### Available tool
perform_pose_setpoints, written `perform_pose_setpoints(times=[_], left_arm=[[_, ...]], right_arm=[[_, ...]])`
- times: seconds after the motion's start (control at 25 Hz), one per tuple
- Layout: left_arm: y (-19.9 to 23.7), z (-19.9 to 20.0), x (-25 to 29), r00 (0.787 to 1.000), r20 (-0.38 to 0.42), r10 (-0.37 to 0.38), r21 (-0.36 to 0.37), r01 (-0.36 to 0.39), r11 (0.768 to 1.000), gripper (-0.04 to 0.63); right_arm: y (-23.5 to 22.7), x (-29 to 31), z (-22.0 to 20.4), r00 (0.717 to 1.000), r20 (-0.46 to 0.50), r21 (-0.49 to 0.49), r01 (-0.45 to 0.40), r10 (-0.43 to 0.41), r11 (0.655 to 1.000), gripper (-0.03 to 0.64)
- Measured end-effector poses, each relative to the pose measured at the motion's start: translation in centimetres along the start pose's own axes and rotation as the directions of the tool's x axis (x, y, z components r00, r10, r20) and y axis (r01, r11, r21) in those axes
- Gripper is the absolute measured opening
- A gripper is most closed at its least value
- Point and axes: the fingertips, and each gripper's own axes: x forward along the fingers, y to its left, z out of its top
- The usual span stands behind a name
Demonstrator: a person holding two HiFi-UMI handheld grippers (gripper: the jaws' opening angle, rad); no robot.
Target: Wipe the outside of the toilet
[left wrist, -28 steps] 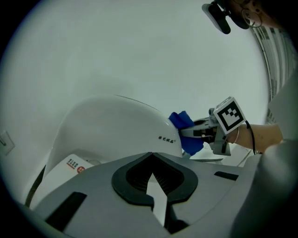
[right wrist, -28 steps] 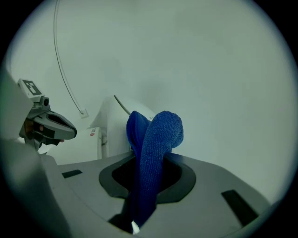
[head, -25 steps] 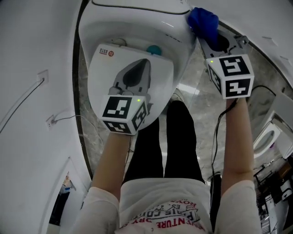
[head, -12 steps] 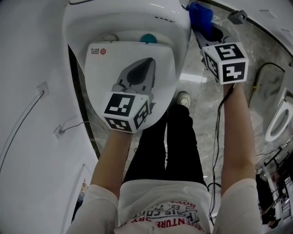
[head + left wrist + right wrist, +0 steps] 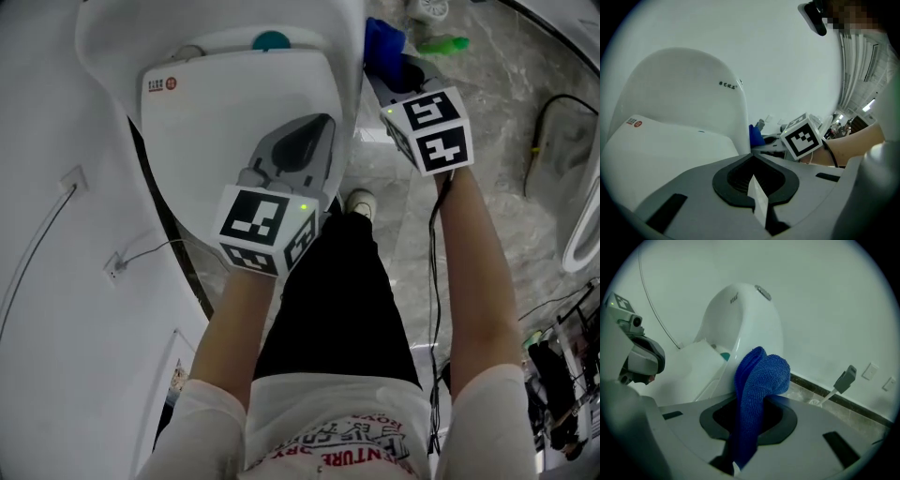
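The white toilet [image 5: 216, 28] fills the top left of the head view, its lid [image 5: 234, 103] down. My left gripper [image 5: 314, 127] hovers over the lid's right part, jaws shut with nothing between them; in the left gripper view [image 5: 753, 178] it faces the toilet's curved back [image 5: 679, 89]. My right gripper [image 5: 380, 67] is shut on a blue cloth [image 5: 380, 42] at the toilet's right flank. In the right gripper view the blue cloth [image 5: 759, 380] bulges out of the right gripper [image 5: 747, 427], close beside the toilet [image 5: 740, 319]; I cannot tell whether it touches.
The left wall carries a socket and a cable [image 5: 112, 262]. A teal object [image 5: 272, 40] sits behind the lid. The person's shoe [image 5: 356, 200] stands on the marble floor. A green item [image 5: 445, 44] lies beyond. A white fixture [image 5: 586, 225] stands at right. A wall fitting [image 5: 843, 380] hangs low.
The head view has swung, so the toilet now lies further up and left. The left gripper stays over the lid and the right gripper keeps the cloth at the toilet's right side.
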Motion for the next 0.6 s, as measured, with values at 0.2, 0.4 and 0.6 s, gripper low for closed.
perform_pose_setpoints(times=[0.2, 0.4, 0.6], left_arm=[[-2.6, -3.0, -0.9, 1.000, -0.008, -0.018, 0.003, 0.018, 1.000, 0.006], [-4.1, -6.1, -2.3, 1.000, -0.009, 0.019, 0.007, -0.019, 1.000, 0.006], [-5.0, -8.7, -3.6, 0.998, 0.013, 0.068, -0.026, -0.067, 0.997, 0.006]], right_arm=[[3.1, -0.1, -4.7, 0.998, -0.038, -0.067, -0.059, 0.057, 0.996, 0.075], [4.6, -0.1, -6.5, 0.996, -0.038, -0.067, -0.085, 0.082, 0.994, 0.075], [6.4, -0.4, -8.6, 0.993, -0.054, -0.081, -0.114, 0.109, 0.990, 0.075]])
